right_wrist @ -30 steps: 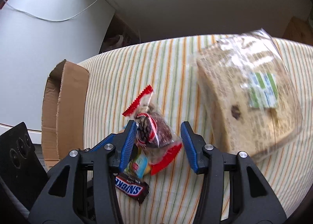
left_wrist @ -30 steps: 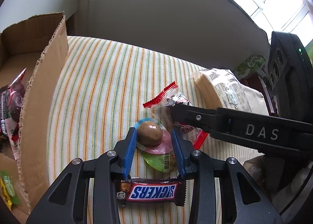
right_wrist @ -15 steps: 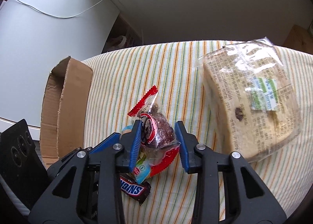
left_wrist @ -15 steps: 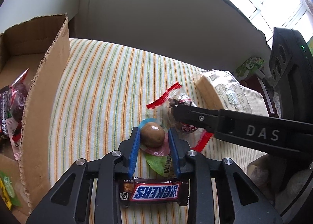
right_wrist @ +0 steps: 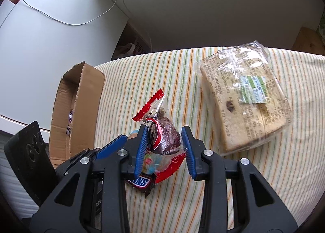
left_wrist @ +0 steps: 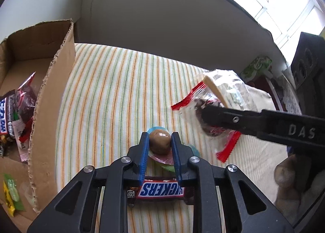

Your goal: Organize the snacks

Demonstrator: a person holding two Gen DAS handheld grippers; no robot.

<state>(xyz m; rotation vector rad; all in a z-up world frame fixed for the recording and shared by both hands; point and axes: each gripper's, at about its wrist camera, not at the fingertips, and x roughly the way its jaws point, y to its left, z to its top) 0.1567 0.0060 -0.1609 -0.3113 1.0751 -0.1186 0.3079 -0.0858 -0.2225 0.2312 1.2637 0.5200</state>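
Observation:
My left gripper (left_wrist: 159,141) is shut on a round brown jelly cup (left_wrist: 159,140) with a pink and blue lid, just above the striped cloth. A Snickers bar (left_wrist: 161,189) lies on the cloth under its fingers. My right gripper (right_wrist: 164,141) is shut on a clear red-edged packet of dark snack (right_wrist: 165,136) and holds it off the cloth; the packet also shows in the left wrist view (left_wrist: 209,117). The Snickers bar (right_wrist: 141,182) lies below it.
An open cardboard box (left_wrist: 50,98) stands at the left with several snack packets (left_wrist: 22,100) inside; it also shows in the right wrist view (right_wrist: 81,109). A wrapped bread loaf (right_wrist: 243,98) lies at the right on the striped cloth (left_wrist: 113,94).
Both grippers have closed, the left on the jelly cup and the right on the red-edged packet. Both have lifted a little, and the packet has risen off the cloth.

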